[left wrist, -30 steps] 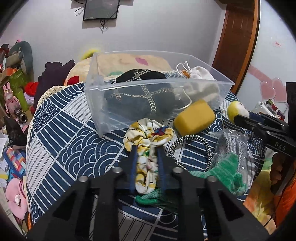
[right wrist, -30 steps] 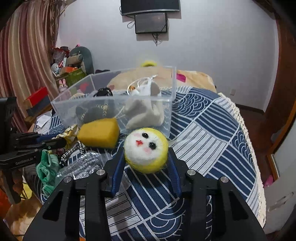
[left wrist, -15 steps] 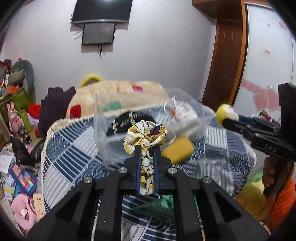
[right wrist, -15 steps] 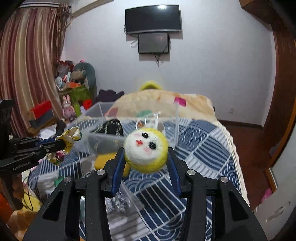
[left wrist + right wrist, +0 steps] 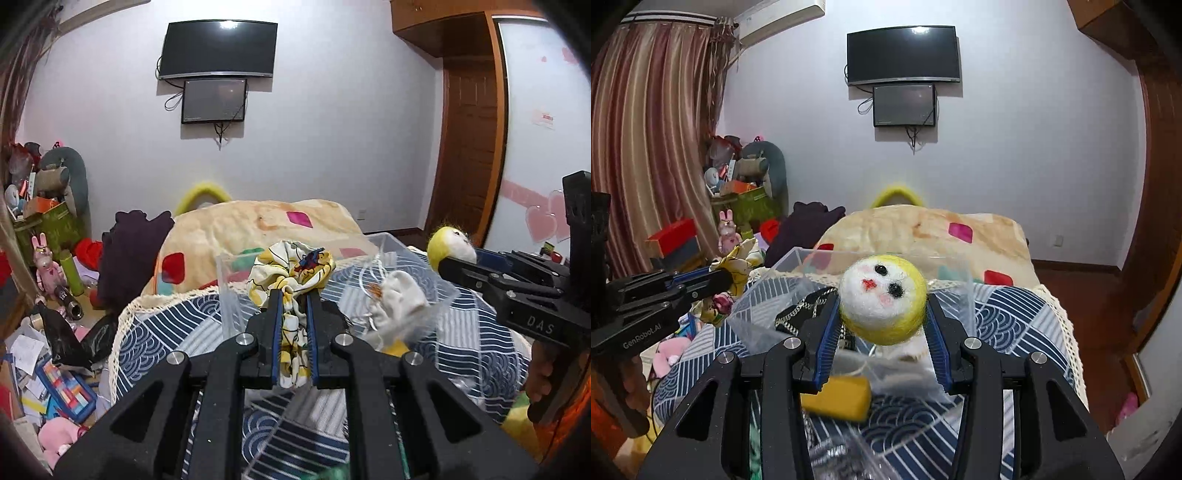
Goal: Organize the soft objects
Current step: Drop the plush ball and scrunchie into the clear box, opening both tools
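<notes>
My left gripper (image 5: pixel 293 295) is shut on a yellow-and-white patterned scrunchie (image 5: pixel 291 269) and holds it in the air in front of the clear plastic bin (image 5: pixel 406 258). My right gripper (image 5: pixel 882 306) is shut on a yellow felt ball with a white face (image 5: pixel 882 299), lifted above the near side of the bin (image 5: pixel 798 258). The bin holds a black item with chains (image 5: pixel 805 310) and a white cloth pouch (image 5: pixel 399 299). A yellow sponge (image 5: pixel 838 398) lies on the bedspread below my right gripper. Each gripper shows in the other's view: the left (image 5: pixel 720 280), the right (image 5: pixel 443 258).
The bin stands on a bed with a navy wave-patterned spread (image 5: pixel 1008 306). A cream blanket (image 5: pixel 266 225) lies behind the bin. Clutter and toys (image 5: pixel 48 258) crowd the floor at left. A wooden door (image 5: pixel 465 147) stands at right.
Both grippers have risen higher with their loads, so the bin and bed sit lower in view. The left gripper closed on the scrunchie and lifted it off the bedspread.
</notes>
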A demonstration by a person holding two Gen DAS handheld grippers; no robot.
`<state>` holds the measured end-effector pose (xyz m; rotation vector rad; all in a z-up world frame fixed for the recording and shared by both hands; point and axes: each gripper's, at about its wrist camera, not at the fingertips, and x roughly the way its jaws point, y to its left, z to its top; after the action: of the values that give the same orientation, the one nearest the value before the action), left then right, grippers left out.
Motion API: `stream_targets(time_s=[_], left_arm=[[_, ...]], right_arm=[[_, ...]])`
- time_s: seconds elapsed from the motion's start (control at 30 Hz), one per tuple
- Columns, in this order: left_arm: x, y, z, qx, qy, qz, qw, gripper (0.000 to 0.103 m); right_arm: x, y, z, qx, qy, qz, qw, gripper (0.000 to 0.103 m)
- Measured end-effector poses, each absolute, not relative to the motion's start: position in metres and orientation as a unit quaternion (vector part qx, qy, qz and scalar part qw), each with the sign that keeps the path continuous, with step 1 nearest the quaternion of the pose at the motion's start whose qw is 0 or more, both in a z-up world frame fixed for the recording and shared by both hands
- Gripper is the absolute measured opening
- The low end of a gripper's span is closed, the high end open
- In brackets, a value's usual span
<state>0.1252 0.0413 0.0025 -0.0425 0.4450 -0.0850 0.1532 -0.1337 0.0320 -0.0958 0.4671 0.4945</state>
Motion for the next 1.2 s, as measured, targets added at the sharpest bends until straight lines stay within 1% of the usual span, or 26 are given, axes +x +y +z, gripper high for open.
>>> stream_targets(time_s=[0.23, 0.6, 0.83, 0.9, 1.0, 1.07, 1.1, 1.17, 1.2], left_arm=[[0.155, 0.045, -0.016, -0.014, 0.248, -0.025, 0.968, 0.011], [0.184, 0.041, -0.039, -0.014, 0.287, -0.028, 0.957, 0.011], [0.19, 0.035, -0.049, -0.018, 0.304, -0.031, 0.952, 0.012], [0.188, 0.035, -0.05, -0.017, 0.304, -0.035, 0.952, 0.016], [0.185, 0.033, -0.05, -0.014, 0.306, -0.031, 0.951, 0.024], [0.183, 0.033, -0.049, -0.012, 0.307, -0.031, 0.951, 0.035], [0.181, 0.033, -0.049, -0.014, 0.306, -0.031, 0.952, 0.037], [0.177, 0.035, -0.047, -0.022, 0.302, -0.032, 0.953, 0.045], [0.174, 0.036, -0.046, -0.026, 0.3, -0.033, 0.953, 0.046]], right_arm=[[0.172, -0.109, 0.019, -0.071, 0.256, 0.246, 0.932, 0.041], [0.201, -0.086, -0.011, -0.097, 0.325, 0.245, 0.908, 0.041], [0.198, -0.089, -0.011, -0.099, 0.331, 0.251, 0.904, 0.042], [0.196, -0.09, -0.01, -0.102, 0.329, 0.251, 0.905, 0.042], [0.194, -0.092, -0.009, -0.098, 0.328, 0.255, 0.904, 0.043], [0.193, -0.094, -0.008, -0.095, 0.328, 0.26, 0.903, 0.044], [0.191, -0.095, -0.007, -0.096, 0.326, 0.261, 0.903, 0.045], [0.191, -0.094, -0.006, -0.101, 0.324, 0.264, 0.903, 0.052], [0.189, -0.095, -0.004, -0.104, 0.32, 0.262, 0.904, 0.054]])
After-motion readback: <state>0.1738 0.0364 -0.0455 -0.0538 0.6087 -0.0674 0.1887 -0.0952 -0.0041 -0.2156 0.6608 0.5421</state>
